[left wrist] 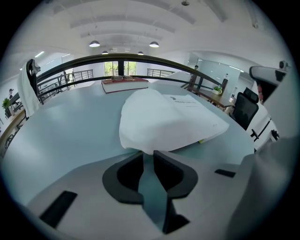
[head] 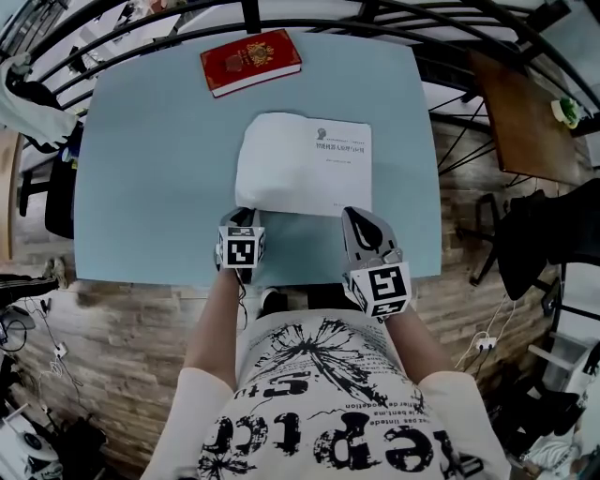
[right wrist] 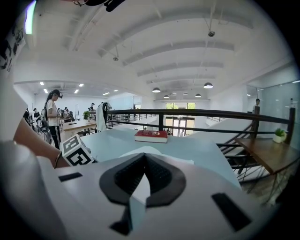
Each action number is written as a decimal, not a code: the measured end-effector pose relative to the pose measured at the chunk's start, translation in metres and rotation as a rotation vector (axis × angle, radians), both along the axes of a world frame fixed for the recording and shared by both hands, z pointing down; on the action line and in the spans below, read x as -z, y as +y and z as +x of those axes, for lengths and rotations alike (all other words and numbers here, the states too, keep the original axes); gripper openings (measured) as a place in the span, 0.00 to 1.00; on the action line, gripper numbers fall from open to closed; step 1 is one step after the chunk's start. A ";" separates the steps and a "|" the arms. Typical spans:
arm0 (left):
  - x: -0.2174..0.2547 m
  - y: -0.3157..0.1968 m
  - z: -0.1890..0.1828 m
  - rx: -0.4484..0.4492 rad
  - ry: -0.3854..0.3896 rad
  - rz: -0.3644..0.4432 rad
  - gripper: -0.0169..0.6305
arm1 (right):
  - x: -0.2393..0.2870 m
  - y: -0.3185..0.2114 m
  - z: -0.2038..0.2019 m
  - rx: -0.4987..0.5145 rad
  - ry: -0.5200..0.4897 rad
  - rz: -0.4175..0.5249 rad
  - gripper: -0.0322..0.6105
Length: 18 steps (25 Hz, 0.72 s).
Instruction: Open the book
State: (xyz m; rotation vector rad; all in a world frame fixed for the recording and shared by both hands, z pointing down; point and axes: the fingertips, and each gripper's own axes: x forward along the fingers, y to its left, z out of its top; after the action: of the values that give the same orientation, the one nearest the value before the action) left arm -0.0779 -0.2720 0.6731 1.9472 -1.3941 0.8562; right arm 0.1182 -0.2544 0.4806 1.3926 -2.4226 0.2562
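A white book (head: 305, 164) lies in the middle of the light blue table (head: 141, 169); its top sheet bulges up in a hump (left wrist: 159, 117) on the left side. My left gripper (head: 243, 216) sits at the book's near left corner. In the left gripper view its jaws (left wrist: 147, 158) stand open, with bare table showing in the gap and the sheet's edge just beyond the tips. My right gripper (head: 352, 214) hovers at the book's near right edge; in the right gripper view its tips (right wrist: 143, 157) meet, holding nothing. That view also shows the white book (right wrist: 179, 158).
A closed red book (head: 250, 62) lies at the table's far edge. A black railing (head: 281, 14) runs behind the table. A brown wooden desk (head: 525, 112) and a dark chair (head: 539, 234) stand to the right. The left gripper's marker cube (right wrist: 77, 152) shows in the right gripper view.
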 end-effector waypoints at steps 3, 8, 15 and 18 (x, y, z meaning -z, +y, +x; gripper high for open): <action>0.002 0.008 -0.004 -0.006 -0.002 -0.005 0.23 | 0.004 0.004 -0.002 -0.007 -0.002 0.011 0.07; 0.028 0.018 -0.013 -0.001 0.006 0.046 0.21 | 0.015 0.015 -0.011 -0.010 -0.005 0.043 0.07; 0.113 0.006 -0.005 -0.050 0.059 0.257 0.10 | 0.051 0.029 -0.028 -0.008 -0.026 0.152 0.07; 0.156 0.004 0.009 -0.100 0.095 0.352 0.07 | 0.064 0.035 -0.031 -0.011 -0.030 0.190 0.07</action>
State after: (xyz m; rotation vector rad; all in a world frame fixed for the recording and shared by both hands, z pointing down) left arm -0.0691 -0.2678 0.5170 2.3052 -1.4778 0.5808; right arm 0.0877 -0.2189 0.4168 1.4902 -2.5198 0.0505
